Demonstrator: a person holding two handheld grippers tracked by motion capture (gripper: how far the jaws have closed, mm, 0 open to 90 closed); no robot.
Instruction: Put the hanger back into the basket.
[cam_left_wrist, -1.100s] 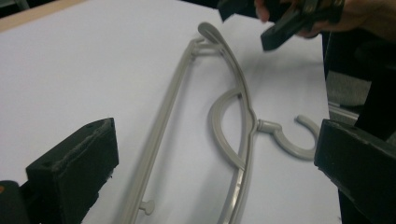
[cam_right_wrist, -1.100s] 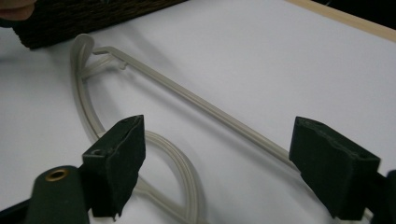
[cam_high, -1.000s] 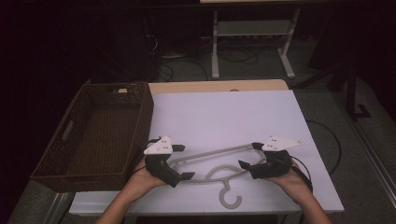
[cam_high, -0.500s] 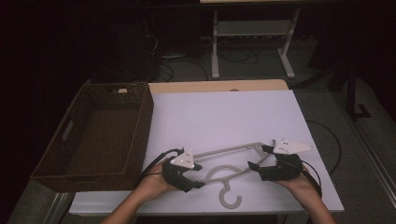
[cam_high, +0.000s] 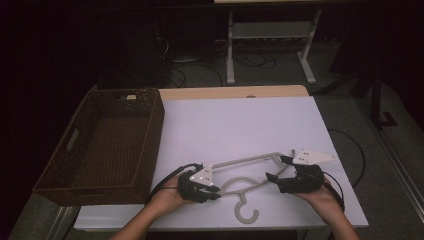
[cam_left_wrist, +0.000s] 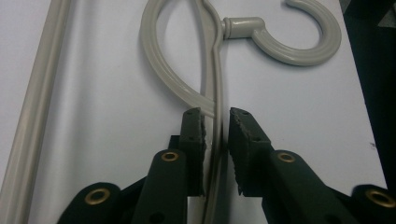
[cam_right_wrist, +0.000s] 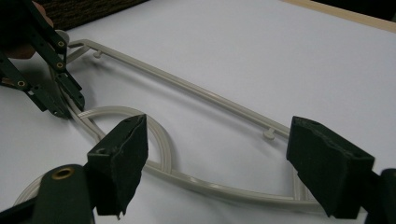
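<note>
Grey plastic, the hanger (cam_high: 250, 172) lies flat on the white table (cam_high: 240, 125) at its near edge, hook toward the person and long bar running left to right between the hands. The left gripper (cam_left_wrist: 215, 140) has its jaws nearly closed around the hanger's left arm, just short of the neck. The right gripper (cam_right_wrist: 224, 158), wide open and holding nothing, straddles the right arm, with the wicker basket (cam_high: 100, 145) beyond on the left.

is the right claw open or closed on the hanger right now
Open. In the right gripper view the right claw has its jaws spread wide on either side of the hanger, neither pad touching it.
</note>
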